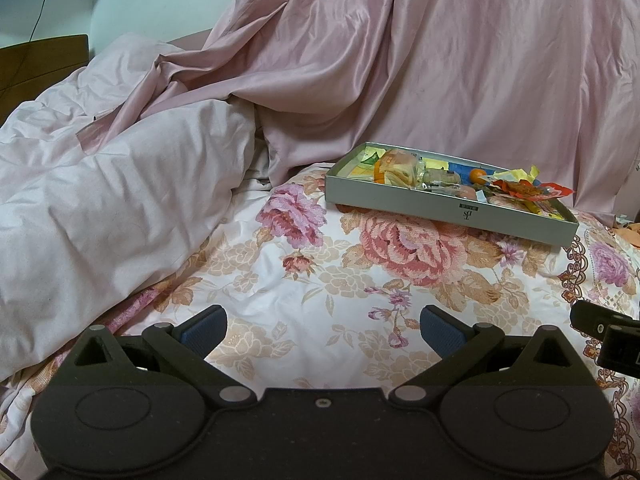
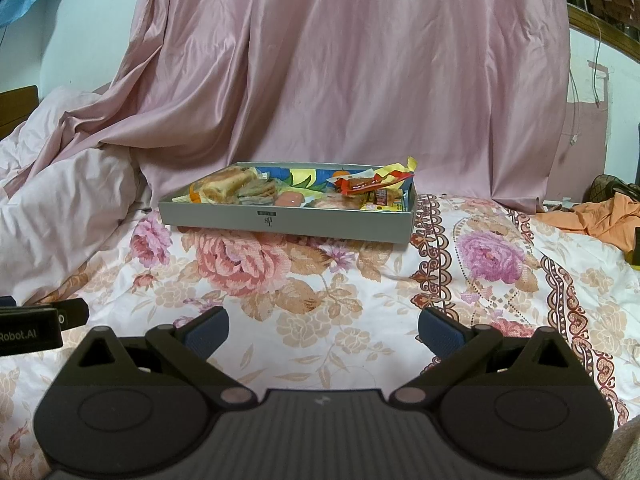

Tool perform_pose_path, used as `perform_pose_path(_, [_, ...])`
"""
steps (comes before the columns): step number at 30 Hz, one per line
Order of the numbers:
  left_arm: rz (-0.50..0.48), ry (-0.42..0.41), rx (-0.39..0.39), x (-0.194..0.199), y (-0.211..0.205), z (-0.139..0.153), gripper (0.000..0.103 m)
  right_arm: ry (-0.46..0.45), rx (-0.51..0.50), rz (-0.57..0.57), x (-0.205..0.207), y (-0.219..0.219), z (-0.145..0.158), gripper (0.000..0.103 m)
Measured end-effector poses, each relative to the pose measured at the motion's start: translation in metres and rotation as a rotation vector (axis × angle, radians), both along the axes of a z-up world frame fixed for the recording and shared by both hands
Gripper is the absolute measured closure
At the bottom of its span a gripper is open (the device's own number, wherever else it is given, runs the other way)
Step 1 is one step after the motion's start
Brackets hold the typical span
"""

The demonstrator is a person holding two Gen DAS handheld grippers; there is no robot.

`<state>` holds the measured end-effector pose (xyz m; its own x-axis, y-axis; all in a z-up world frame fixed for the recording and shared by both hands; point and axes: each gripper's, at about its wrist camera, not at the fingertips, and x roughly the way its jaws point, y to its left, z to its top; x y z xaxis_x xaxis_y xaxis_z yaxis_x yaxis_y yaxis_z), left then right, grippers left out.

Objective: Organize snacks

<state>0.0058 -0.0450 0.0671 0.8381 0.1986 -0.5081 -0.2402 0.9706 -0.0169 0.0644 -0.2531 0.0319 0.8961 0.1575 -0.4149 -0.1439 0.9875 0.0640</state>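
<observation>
A shallow grey box [image 1: 452, 208] [image 2: 288, 222] rests on the flowered bedsheet and holds several wrapped snacks. Among them are a bread roll in clear wrap [image 1: 396, 168] [image 2: 230, 186], a red wrapper [image 1: 528, 190] [image 2: 370, 182] and yellow packets [image 2: 382, 200]. My left gripper [image 1: 324, 330] hovers open over the sheet, well short of the box, which lies ahead and to the right. My right gripper [image 2: 324, 330] is also open and empty, with the box straight ahead. Part of the other gripper shows at the edge of each view.
A rumpled pale pink duvet [image 1: 100, 208] piles up on the left. Pink satin cloth [image 2: 340, 72] hangs behind the box. Orange clothing [image 2: 604, 216] lies at the far right. Flowered sheet [image 2: 320, 300] stretches between grippers and box.
</observation>
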Motion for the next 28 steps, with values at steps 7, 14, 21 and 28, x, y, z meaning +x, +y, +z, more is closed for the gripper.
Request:
perform_pose_path(7, [-0.01,0.001,-0.017,-0.0025,-0.0009,0.0025,0.001,0.001,0.0,0.0,-0.0005,-0.0002,-0.0002,0.0])
perform_pose_path(14, [0.005,0.025,-0.011,-0.0033,-0.0031,0.0037,0.001,0.001,-0.001,0.0,0.0002,0.0006,0.0004,0.0])
perform_pose_path(21, [0.005,0.029,-0.004,-0.0032,-0.0036,0.0037,0.001,0.002,-0.001,-0.001,-0.0002,0.001,-0.0006,0.0])
perform_pose_path(28, [0.008,0.025,0.002,-0.0027,-0.0038,0.0038,0.001,0.003,-0.002,-0.001,-0.0003,0.0012,-0.0006,0.0])
